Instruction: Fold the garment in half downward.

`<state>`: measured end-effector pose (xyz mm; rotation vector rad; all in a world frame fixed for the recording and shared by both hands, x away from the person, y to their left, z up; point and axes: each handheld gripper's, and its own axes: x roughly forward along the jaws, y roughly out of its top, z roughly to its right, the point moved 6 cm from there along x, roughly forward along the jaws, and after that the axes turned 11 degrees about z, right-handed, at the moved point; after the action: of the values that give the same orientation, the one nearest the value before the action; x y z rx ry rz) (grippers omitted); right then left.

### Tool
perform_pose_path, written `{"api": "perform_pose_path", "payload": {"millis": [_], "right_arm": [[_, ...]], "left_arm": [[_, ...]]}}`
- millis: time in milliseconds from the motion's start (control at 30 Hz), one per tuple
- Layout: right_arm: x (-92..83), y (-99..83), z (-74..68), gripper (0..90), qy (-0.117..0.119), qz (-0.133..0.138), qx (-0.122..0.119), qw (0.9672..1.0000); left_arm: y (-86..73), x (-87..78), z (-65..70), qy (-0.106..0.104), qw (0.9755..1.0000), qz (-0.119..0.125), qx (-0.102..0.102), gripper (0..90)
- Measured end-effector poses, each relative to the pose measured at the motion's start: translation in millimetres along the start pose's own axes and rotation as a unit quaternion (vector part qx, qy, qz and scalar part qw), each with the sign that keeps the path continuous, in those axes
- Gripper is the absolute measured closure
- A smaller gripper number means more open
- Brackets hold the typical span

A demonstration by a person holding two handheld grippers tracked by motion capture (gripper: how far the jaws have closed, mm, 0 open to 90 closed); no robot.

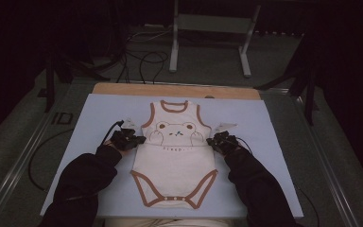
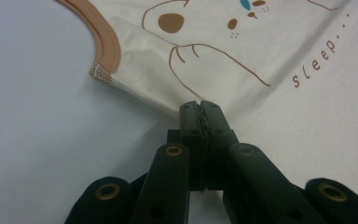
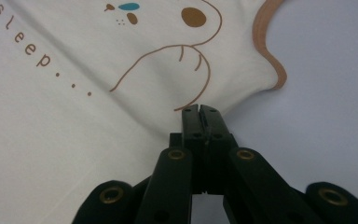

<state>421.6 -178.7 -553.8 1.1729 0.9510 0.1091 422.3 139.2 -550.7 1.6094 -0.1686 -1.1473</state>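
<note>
A cream baby bodysuit [image 1: 175,161] with brown trim and a bear print lies flat, face up, on the pale blue mat [image 1: 99,118]. My left gripper [image 1: 141,140] is shut on the bodysuit's left side seam just below the armhole; in the left gripper view its jaws pinch the fabric edge [image 2: 200,106]. My right gripper [image 1: 210,141] is shut on the opposite side seam [image 3: 200,109] below the other armhole. The word "sleep..." [image 2: 319,58] runs across the chest [image 3: 28,49].
The mat lies on a wooden board [image 1: 170,89]. Cables [image 1: 142,61] trail on the dark floor behind, next to a grey metal stand [image 1: 210,28]. Metal rails [image 1: 19,161] run along both sides of the table.
</note>
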Motion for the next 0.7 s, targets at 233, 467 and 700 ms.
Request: {"api": "perform_pose_path", "payload": {"millis": [233, 467, 700], "right_arm": [[-5.8, 5.8, -0.2, 90.0, -0.002, 0.012, 0.000, 0.9999], [-14.3, 13.3, -0.3, 90.0, -0.006, 0.026, -0.004, 0.9996], [-25.4, 20.1, -4.1, 90.0, -0.007, 0.041, -0.008, 0.9991]], "left_arm": [[1.9, -5.2, -1.9, 0.001, 0.9999, 0.013, -0.008, 90.0], [6.8, -13.4, -2.2, 0.003, 0.9994, 0.030, -0.016, 90.0], [10.3, -22.9, 3.7, 0.001, 0.9992, 0.038, -0.013, 90.0]]}}
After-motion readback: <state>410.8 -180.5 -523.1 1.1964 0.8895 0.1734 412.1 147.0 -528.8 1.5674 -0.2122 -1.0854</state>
